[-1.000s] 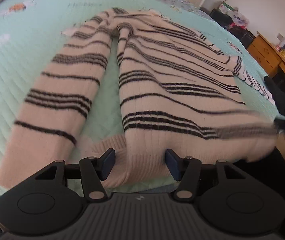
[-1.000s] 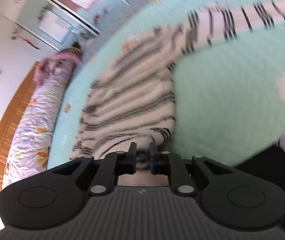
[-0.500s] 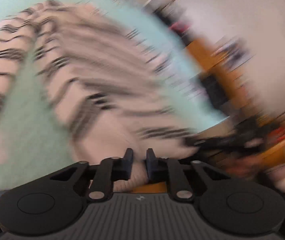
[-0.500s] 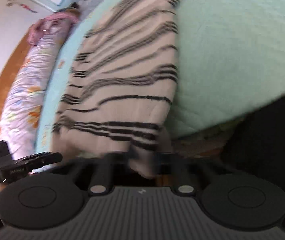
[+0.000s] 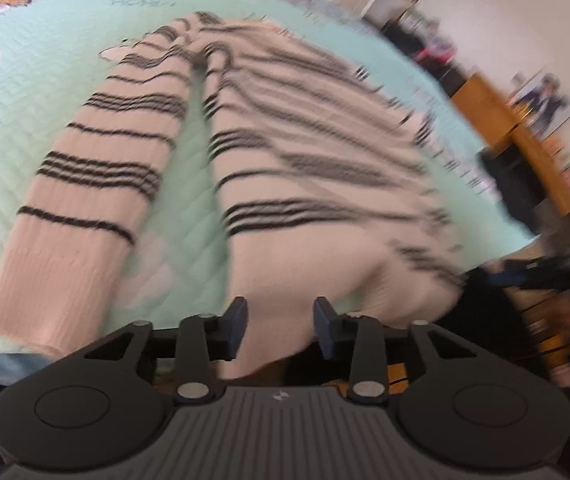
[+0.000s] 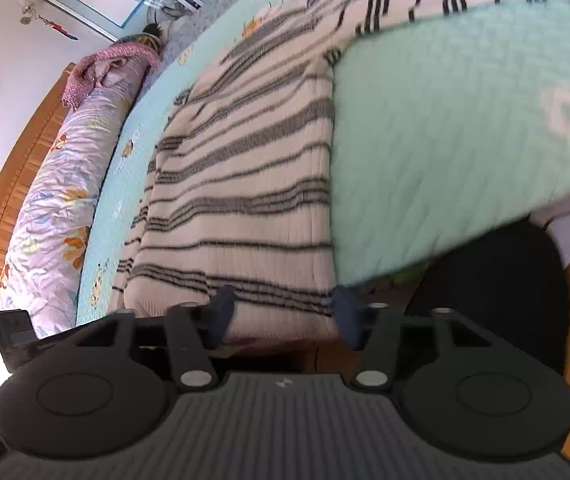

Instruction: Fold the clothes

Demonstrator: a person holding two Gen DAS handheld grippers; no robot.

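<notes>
A cream sweater with black stripes [image 5: 305, 168] lies spread on the mint quilt [image 5: 45, 80]. One sleeve [image 5: 97, 184] stretches out to the left of its body. The hem hangs over the bed's near edge. My left gripper [image 5: 281, 320] is at that hem and its jaws are opening. The cloth lies between the pads, which do not press on it. In the right wrist view the sweater [image 6: 245, 200] runs away from my right gripper [image 6: 283, 312]. Its jaws are also opening, with the hem's other corner loose between them. The right gripper [image 5: 545, 276] also shows blurred at the edge of the left wrist view.
A rolled floral duvet [image 6: 57, 184] lies along the wooden headboard [image 6: 17, 168]. A wooden dresser [image 5: 525, 148] stands beyond the bed on the right. Bare mint quilt [image 6: 465, 120] spreads right of the sweater. Floor and dark clothing sit below the bed's edge.
Both grippers stood shut at the hem half a second ago and now stand apart with the cloth loose. The hem has come nearer the bed's edge.
</notes>
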